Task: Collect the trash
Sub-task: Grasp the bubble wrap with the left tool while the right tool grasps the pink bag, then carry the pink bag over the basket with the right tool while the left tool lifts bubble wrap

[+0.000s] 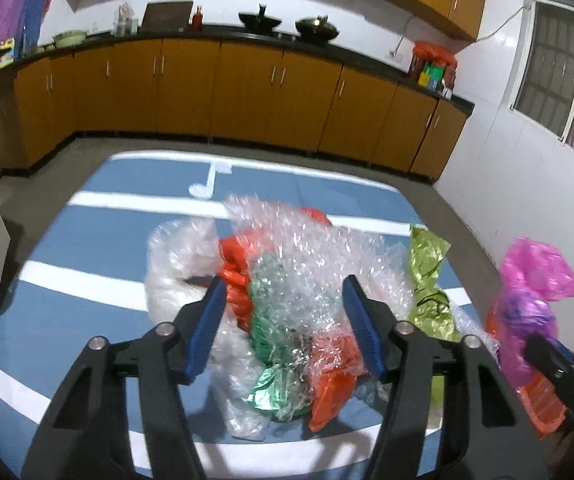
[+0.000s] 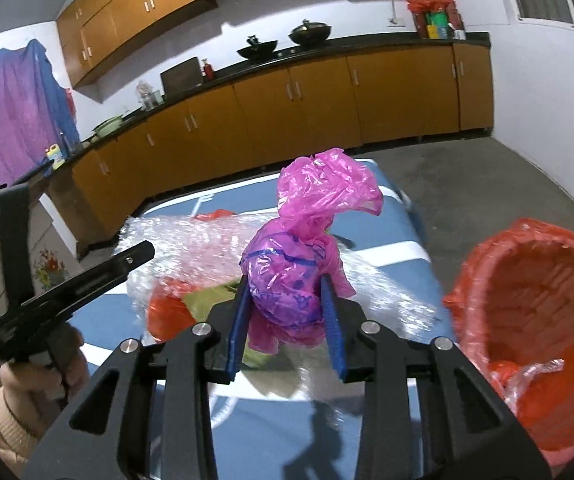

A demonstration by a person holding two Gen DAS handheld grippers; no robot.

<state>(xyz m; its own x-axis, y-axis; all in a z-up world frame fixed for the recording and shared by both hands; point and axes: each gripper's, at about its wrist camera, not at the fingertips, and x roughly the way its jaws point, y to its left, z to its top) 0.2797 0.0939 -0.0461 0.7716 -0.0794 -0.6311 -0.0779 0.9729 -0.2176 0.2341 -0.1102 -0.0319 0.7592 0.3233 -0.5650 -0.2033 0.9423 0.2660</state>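
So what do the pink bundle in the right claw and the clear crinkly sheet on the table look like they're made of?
The knotted pink bundle looks like thin, glossy plastic film: translucent, creased, with dark print showing through. The clear crinkly sheet appears to be bubble wrap, judging by its glinting, bumpy transparent surface, though blur leaves that open.

Cabinets: orange-brown base units (image 1: pixel 247 92) run along the far wall, ahead of the gripper.
Worktop: black counter (image 1: pixel 367 56) tops them.
Woks: two dark pans (image 2: pixel 311 32) on the counter, ahead.
Cloth: purple-blue sheet (image 2: pixel 11 112) hangs far left.
Window: barred pane (image 1: pixel 559 68), upper right.
Floor: grey (image 2: pixel 479 176), ahead and right.
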